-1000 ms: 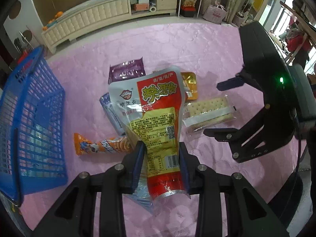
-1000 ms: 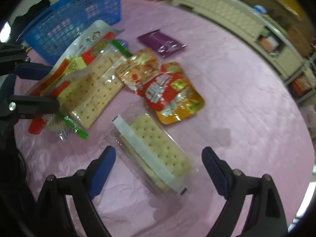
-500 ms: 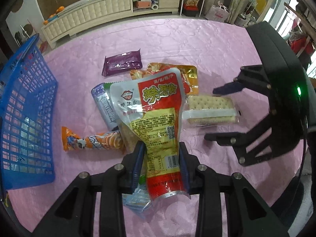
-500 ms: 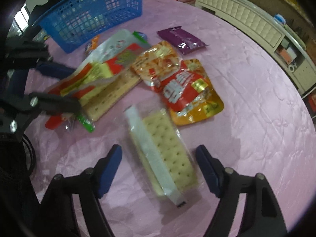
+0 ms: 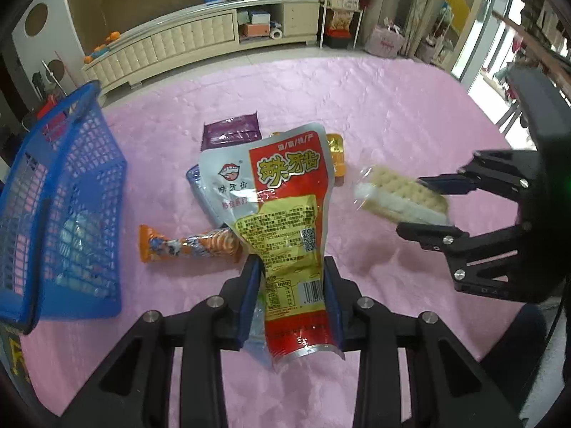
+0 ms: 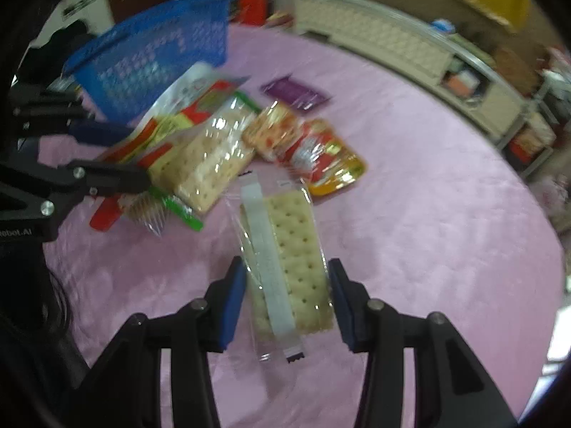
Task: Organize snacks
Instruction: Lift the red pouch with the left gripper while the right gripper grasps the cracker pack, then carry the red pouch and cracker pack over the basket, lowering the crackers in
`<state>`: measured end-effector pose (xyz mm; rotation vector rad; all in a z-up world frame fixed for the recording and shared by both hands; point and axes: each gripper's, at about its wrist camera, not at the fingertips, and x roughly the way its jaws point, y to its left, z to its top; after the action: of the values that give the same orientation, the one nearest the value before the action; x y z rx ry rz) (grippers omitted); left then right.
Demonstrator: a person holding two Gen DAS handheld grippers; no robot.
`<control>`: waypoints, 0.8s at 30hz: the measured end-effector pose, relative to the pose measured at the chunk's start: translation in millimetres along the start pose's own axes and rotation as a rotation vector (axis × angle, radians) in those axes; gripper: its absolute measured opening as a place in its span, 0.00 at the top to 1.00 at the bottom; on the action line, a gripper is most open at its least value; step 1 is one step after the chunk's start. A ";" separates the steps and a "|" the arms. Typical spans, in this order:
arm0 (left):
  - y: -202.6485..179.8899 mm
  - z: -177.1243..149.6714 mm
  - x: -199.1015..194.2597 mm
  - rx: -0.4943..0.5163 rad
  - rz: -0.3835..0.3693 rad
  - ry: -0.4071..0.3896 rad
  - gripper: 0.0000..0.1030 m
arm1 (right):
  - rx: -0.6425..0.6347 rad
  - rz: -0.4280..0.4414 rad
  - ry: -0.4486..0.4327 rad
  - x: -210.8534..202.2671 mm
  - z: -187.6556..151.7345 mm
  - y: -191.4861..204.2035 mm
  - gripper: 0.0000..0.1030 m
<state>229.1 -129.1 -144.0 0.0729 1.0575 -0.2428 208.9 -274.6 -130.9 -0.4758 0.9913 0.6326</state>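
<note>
Our left claw (image 5: 291, 297) was clamped on the red pouch (image 5: 285, 221); our right claw (image 6: 287, 297), jaws just closing, gripped the cracker pack (image 6: 285, 264) above the pink surface (image 6: 428, 214), basket (image 5: 53, 214) nearby.

The red and silver snack pouch (image 5: 285, 192) carries large yellow Chinese characters, a lips-and-teeth logo, a QR code and a barcode. The left gripper's black frame (image 6: 21, 232) reads "obot.AI", partly cut off.

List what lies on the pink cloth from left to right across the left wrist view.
blue basket → orange biscuit tube → red and silver snack bag held in the left gripper → clear cracker pack held in the right gripper.
</note>
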 end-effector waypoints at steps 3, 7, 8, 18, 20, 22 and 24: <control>4.4 -6.7 -18.8 -0.006 -0.026 -0.019 0.69 | 0.069 -0.020 -0.021 -25.5 -0.3 12.6 0.51; 12.1 -16.1 -50.4 -0.010 -0.033 -0.071 0.69 | 0.160 -0.041 -0.054 -60.5 -2.1 32.0 0.51; 15.5 -17.6 -57.0 -0.013 -0.035 -0.084 0.69 | 0.175 -0.049 -0.064 -70.5 0.5 39.2 0.51; 66.0 -33.8 -130.8 -0.053 -0.047 -0.225 0.69 | 0.176 -0.120 -0.147 -117.5 35.2 92.2 0.51; 75.3 -36.5 -143.1 -0.053 -0.036 -0.248 0.69 | 0.173 -0.123 -0.166 -122.7 44.6 102.4 0.51; 85.2 -40.4 -154.9 -0.055 -0.022 -0.268 0.69 | 0.177 -0.116 -0.183 -124.8 53.1 107.6 0.51; 95.5 -43.3 -164.2 -0.064 -0.012 -0.282 0.69 | 0.176 -0.108 -0.200 -130.1 59.1 114.1 0.51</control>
<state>137.7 -2.0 -28.0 -0.0250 0.7849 -0.2231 115.8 -189.6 1.5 -0.3018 0.8169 0.4805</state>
